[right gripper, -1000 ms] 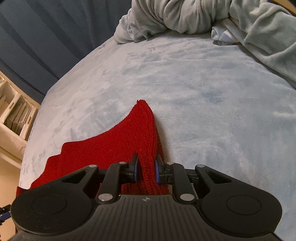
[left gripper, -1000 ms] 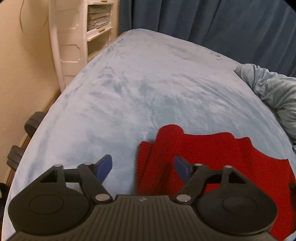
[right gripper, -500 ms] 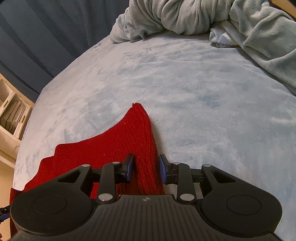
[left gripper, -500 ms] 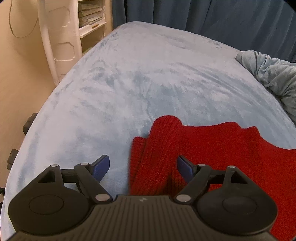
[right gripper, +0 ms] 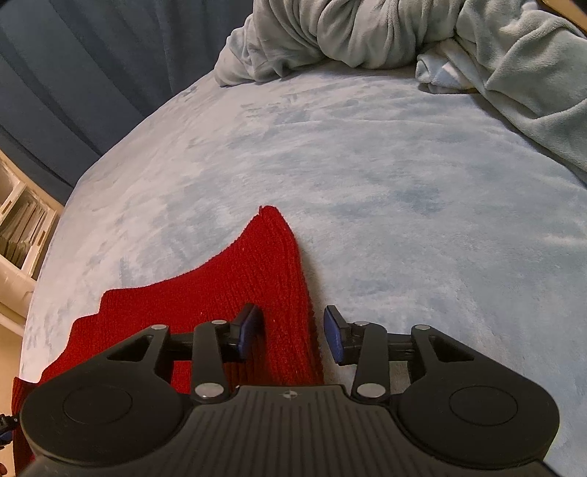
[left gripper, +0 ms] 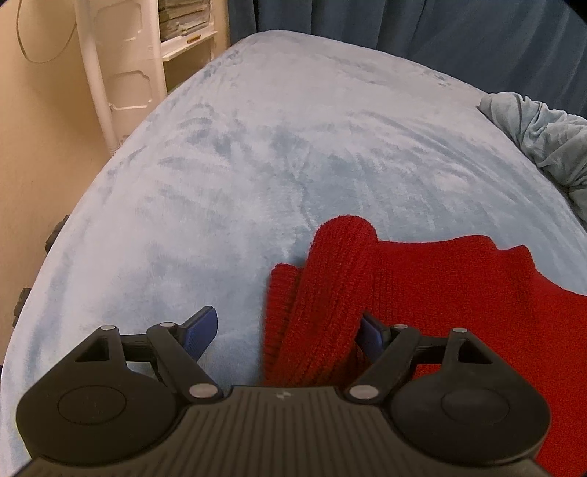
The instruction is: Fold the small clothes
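Both handheld tools share one build: the left gripper [left gripper: 284, 330] and right gripper [right gripper: 293, 335] show ribbed black housings, round side discs, silver pivot screws and blue finger pads [right gripper: 334, 339].

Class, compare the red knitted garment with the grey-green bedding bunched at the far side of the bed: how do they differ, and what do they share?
The red knitted garment lies mostly flat, one end doubled over; the grey-green bedding is heaped in deep folds. The garment is ribbed knit; the bedding is smooth plush. The garment lies between the jaws of the left gripper and right gripper; the bedding lies far from both. Both rest on the pale blue bed cover.
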`<action>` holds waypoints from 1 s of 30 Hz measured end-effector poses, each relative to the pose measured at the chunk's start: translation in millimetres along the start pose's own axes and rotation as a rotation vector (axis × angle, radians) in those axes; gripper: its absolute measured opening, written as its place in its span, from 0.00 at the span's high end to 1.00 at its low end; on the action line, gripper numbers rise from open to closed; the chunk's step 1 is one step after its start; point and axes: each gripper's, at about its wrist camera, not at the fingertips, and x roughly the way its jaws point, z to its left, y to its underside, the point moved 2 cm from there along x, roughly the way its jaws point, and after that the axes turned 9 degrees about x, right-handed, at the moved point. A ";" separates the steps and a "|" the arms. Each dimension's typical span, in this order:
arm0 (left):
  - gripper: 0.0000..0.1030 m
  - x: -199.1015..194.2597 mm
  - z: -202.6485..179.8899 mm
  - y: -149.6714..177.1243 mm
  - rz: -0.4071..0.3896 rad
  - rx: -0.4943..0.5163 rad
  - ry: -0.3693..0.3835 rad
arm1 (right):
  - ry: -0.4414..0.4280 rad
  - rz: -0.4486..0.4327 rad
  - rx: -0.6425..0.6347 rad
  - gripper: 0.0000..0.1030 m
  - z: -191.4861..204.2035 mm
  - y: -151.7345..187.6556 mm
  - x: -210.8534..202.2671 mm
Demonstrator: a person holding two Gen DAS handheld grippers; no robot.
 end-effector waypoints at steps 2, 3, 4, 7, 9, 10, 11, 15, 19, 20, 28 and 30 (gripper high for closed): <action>0.19 0.4 0.8 -0.7 -0.003 0.004 -0.004 | -0.001 -0.001 -0.014 0.64 1.6 -0.5 0.5; 0.19 0.4 0.9 -0.8 -0.004 0.006 -0.004 | -0.005 -0.002 -0.018 0.66 2.4 -0.7 0.5; 0.19 0.4 0.3 -0.2 -0.005 0.007 -0.005 | -0.009 -0.002 -0.024 0.69 2.9 -0.8 0.3; 0.25 1.5 0.4 0.1 -0.002 0.007 0.002 | -0.008 -0.007 -0.039 0.74 6.7 -1.5 0.2; 0.83 1.9 1.7 -1.2 -0.001 0.007 0.027 | -0.012 -0.011 -0.049 0.85 8.7 -2.3 -0.5; 0.87 0.7 4.3 -2.1 -0.004 -0.012 0.057 | -0.019 -0.013 -0.051 0.86 10.2 -3.1 -2.0; 0.87 -3.2 8.3 -3.9 -0.017 -0.040 0.061 | -0.027 -0.017 -0.047 0.87 12.1 -4.7 -4.9; 0.88 -7.5 25.5 -5.5 -0.051 -0.108 0.069 | -0.137 -0.105 -0.022 0.87 21.8 -17.5 -37.1; 0.79 18.4 33.0 4.8 0.010 -0.159 0.081 | -0.031 -0.057 -0.035 0.87 10.3 -15.2 -13.9; 0.69 16.3 34.4 5.7 0.003 -0.171 0.075 | 0.021 -0.019 -0.050 0.84 5.1 -10.9 -0.6; 0.32 -56.8 55.2 35.1 -0.061 -0.178 0.075 | 0.057 -0.057 0.199 0.53 -29.3 -9.2 -43.1; 0.28 -74.8 48.6 51.1 -0.071 -0.166 0.128 | 0.019 -0.097 0.150 0.54 -27.2 5.0 -78.1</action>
